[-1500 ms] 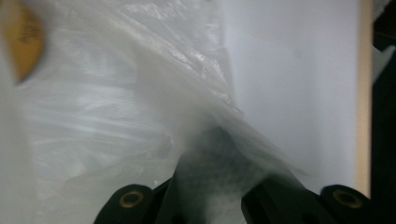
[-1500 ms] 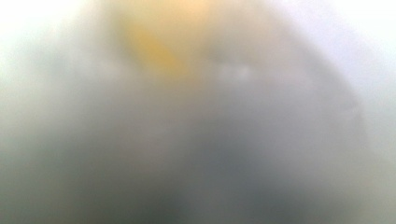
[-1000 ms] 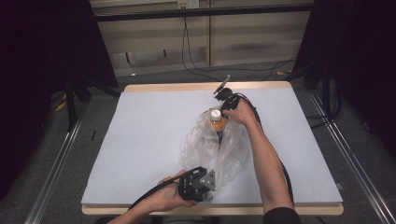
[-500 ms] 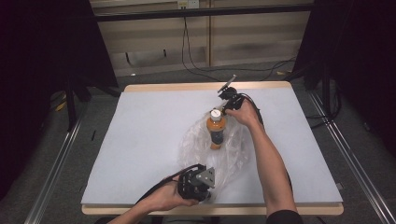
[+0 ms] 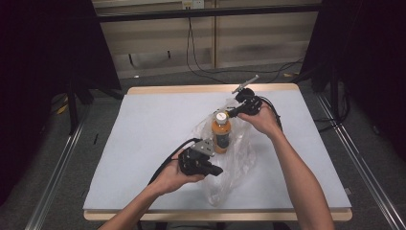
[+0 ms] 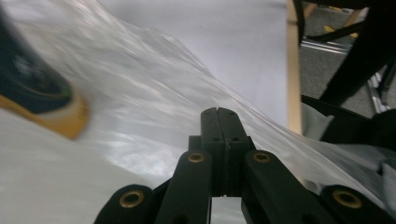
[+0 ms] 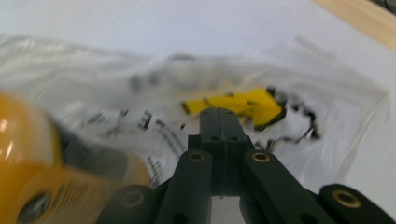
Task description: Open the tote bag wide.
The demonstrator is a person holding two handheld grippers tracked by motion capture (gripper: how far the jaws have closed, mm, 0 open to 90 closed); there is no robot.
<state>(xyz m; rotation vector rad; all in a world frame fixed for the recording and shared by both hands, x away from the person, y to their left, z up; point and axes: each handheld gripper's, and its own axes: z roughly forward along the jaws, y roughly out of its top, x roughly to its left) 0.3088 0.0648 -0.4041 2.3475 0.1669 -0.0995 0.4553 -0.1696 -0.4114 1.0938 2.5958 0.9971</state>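
An orange drink bottle (image 5: pixel 221 135) with a white cap stands upright inside a clear plastic bag (image 5: pixel 235 160) at the middle of the table. My left gripper (image 5: pixel 218 171) is at the bag's near left side, its jaws shut on the film. My right gripper (image 5: pixel 229 114) is at the bag's far edge beside the bottle cap, also shut on the film. In the left gripper view the closed jaws (image 6: pixel 218 112) pinch taut film (image 6: pixel 140 107), with the bottle (image 6: pixel 39 93) blurred at left. In the right gripper view the closed jaws (image 7: pixel 218 112) meet the bag's printed film (image 7: pixel 140 93), with the bottle (image 7: pixel 42 182) at lower left.
The bag lies on a white sheet (image 5: pixel 143 129) over a wooden table whose edge (image 5: pixel 191 89) shows at the back. Cables (image 5: pixel 206 57) run across the floor behind. Metal rails (image 5: pixel 57 167) flank the table.
Both hands have risen, lifting the bag's film. The left gripper has come up and in toward the bottle. The bottle now stands a little nearer the person.
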